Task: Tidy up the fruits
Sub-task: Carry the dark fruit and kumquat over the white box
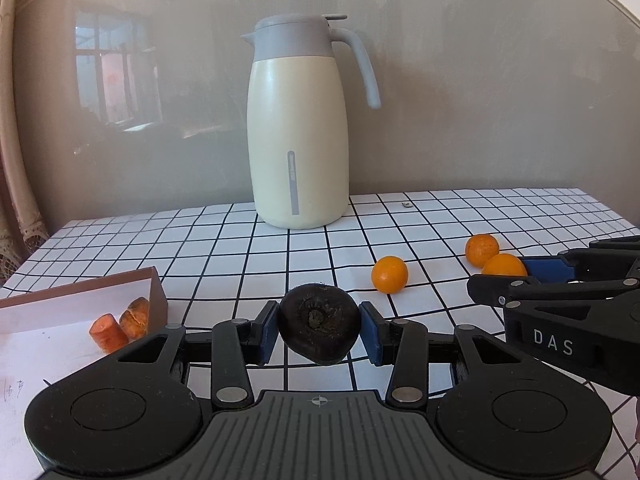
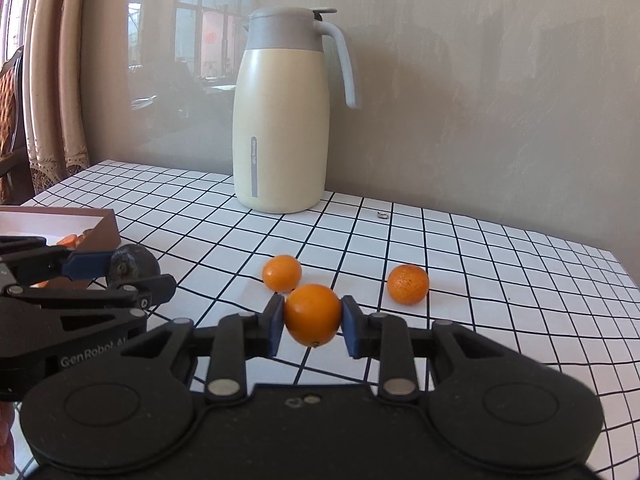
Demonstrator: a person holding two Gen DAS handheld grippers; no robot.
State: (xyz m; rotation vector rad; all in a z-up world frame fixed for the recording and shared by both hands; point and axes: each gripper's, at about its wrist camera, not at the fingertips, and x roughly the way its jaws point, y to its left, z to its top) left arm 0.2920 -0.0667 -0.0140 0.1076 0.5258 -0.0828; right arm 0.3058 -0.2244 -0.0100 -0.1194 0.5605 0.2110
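Observation:
My left gripper (image 1: 319,326) is shut on a dark brown round fruit (image 1: 319,323), held above the checked tablecloth; the same fruit (image 2: 132,266) shows at the left of the right wrist view. My right gripper (image 2: 313,316) is shut on a small orange (image 2: 313,314), also lifted off the table, and that held orange (image 1: 504,266) appears at the right of the left wrist view. Two more oranges lie on the cloth: one (image 2: 282,273) just beyond the held one, another (image 2: 408,284) to its right. A brown-walled box (image 1: 157,294) at the left holds orange carrot-like pieces (image 1: 120,326).
A tall cream thermos jug (image 1: 298,140) with a grey lid and handle stands at the back middle, against the wall. A tiny metal bit (image 2: 382,215) lies on the cloth right of it. A curtain (image 2: 52,80) hangs at the far left. The table edge (image 2: 616,260) falls away at right.

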